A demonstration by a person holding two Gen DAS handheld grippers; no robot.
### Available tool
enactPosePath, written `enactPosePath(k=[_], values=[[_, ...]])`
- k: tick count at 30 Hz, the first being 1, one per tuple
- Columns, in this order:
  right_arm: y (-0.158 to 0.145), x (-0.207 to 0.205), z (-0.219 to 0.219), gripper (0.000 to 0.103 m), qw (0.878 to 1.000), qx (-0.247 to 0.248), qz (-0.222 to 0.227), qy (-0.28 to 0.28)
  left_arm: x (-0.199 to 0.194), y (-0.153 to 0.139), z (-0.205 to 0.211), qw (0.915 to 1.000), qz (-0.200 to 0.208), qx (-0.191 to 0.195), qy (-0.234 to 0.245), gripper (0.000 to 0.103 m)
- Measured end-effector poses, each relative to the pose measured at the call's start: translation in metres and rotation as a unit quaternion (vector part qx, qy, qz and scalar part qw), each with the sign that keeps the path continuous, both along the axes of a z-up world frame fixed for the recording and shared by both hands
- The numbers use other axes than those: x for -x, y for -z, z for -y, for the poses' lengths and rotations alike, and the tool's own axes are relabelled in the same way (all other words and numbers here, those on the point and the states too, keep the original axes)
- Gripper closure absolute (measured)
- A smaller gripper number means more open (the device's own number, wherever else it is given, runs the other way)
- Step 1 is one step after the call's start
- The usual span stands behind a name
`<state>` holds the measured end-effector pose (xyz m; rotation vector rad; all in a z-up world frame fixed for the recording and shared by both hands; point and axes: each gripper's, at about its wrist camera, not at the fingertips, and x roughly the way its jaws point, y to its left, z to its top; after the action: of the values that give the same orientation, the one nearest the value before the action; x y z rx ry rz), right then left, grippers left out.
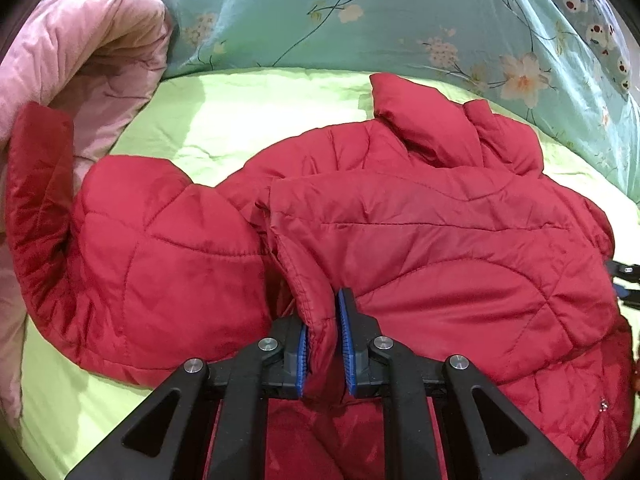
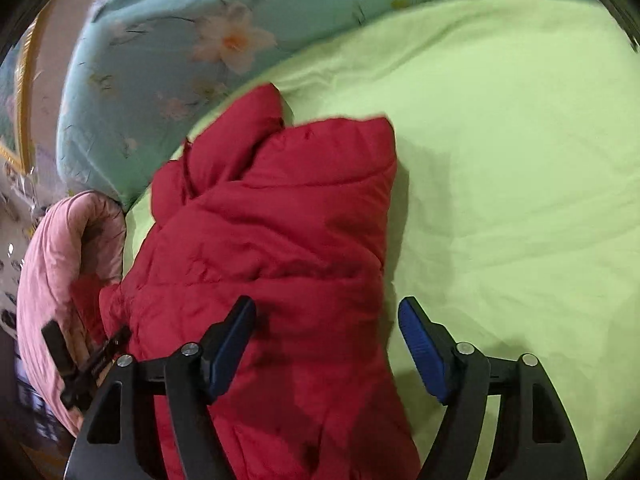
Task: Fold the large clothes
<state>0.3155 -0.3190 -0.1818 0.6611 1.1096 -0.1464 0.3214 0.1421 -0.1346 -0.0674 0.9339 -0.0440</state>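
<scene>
Red quilted jacket (image 1: 420, 240) lies spread on the bed w/ lime-green sheet (image 1: 208, 120), roughly mid-bed, collar end toward the far edge where a teal floral quilt (image 1: 360, 20) is bunched up. One sleeve (image 1: 132, 248) flops out to the left side, its cuff riding up against a pink blanket (image 1: 80, 48) rolled at the bed's left edge.

Left gripper (image 1: 325, 344) is clenched on a hemmed edge of the jacket; red fabric is pinched between the blue pads (image 1: 348, 352). Prob. held there so that panel can be lifted & carried across for a fold; the seam gives a firm bite on slippery padded fabric.

Right gripper (image 2: 328, 352) is released, jaws wide apart, hovering over the jacket's right edge: left pad above red fabric, right pad above bare sheet. Looks like it's straddling the edge, ready to take a 2nd hold, or just let go – can't tell which.

Sheet is soft & mildly wrinkled, lots of free area on the right for laying the fold. Room beyond the bedding is blurred; a patterned cloth (image 1: 592, 12) sits at the far right corner.
</scene>
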Motion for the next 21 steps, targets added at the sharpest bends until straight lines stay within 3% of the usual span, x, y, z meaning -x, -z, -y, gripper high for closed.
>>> enactPosePath(k=[3, 5, 7, 10, 17, 20, 21], values=[[0.020, -0.008, -0.004, 0.025, 0.999, -0.051, -0.006, -0.006, 0.000, 0.001, 0.000, 1.0000, -0.002, -0.005, 0.003, 0.089], [0.026, -0.011, -0.011, 0.036, 0.999, -0.043, -0.012, -0.012, 0.000, 0.003, 0.002, 0.9999, -0.005, -0.011, 0.003, 0.089], [0.024, -0.011, -0.016, 0.066, 0.999, -0.029, -0.013, -0.014, 0.000, 0.003, 0.004, 0.9999, -0.006, -0.011, 0.005, 0.089], [0.014, -0.004, -0.008, 0.085, 0.999, -0.033, 0.000, -0.009, 0.002, 0.002, 0.011, 0.9999, -0.009, -0.001, 0.012, 0.089], [-0.020, 0.004, 0.000, 0.089, 1.000, 0.023, 0.008, -0.004, 0.004, 0.001, 0.022, 0.9997, -0.013, 0.009, 0.018, 0.089], [-0.007, -0.002, -0.007, 0.088, 0.998, 0.052, -0.020, -0.008, -0.001, 0.010, 0.013, 0.9994, -0.021, 0.019, 0.018, 0.086], [0.001, -0.007, -0.014, 0.083, 0.997, 0.067, -0.037, -0.017, -0.001, 0.012, 0.012, 0.9995, -0.021, 0.015, 0.019, 0.086]])
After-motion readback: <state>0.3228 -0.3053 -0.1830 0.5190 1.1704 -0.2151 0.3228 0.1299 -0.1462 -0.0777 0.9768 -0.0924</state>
